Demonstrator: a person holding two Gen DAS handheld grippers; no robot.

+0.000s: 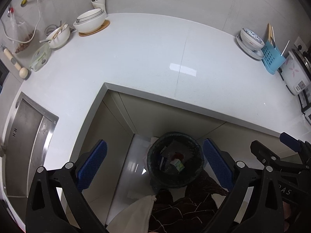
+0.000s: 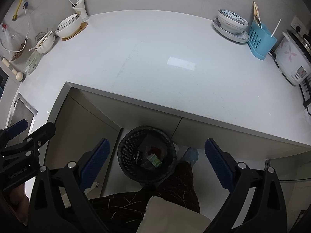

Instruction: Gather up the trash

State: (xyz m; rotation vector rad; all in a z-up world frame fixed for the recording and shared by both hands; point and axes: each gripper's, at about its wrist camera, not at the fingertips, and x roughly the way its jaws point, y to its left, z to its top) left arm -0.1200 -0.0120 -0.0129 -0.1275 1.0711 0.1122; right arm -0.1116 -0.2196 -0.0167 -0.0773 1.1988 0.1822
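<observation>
A dark mesh waste bin (image 1: 155, 174) (image 2: 128, 157) stands on the floor in the inner corner of the L-shaped white counter (image 1: 147, 58) (image 2: 155, 58). Inside lie a small green-and-white carton (image 1: 177, 164) (image 2: 154, 159), something red and dark scraps. My left gripper (image 1: 154, 165) hangs open above the bin with nothing between its blue pads. My right gripper (image 2: 156, 162) is likewise open and empty over the bin. Each view catches the other gripper at its edge.
White bowls (image 1: 91, 21) (image 2: 69, 25) with chopsticks sit at the back left. A patterned bowl on plates (image 1: 251, 38) (image 2: 231, 21), a blue utensil rack (image 1: 272, 56) (image 2: 260, 38) and a rice cooker (image 2: 291, 58) stand at right. A steel sink (image 1: 25, 145) lies left. A person's leg and slipper (image 2: 191, 154) are beside the bin.
</observation>
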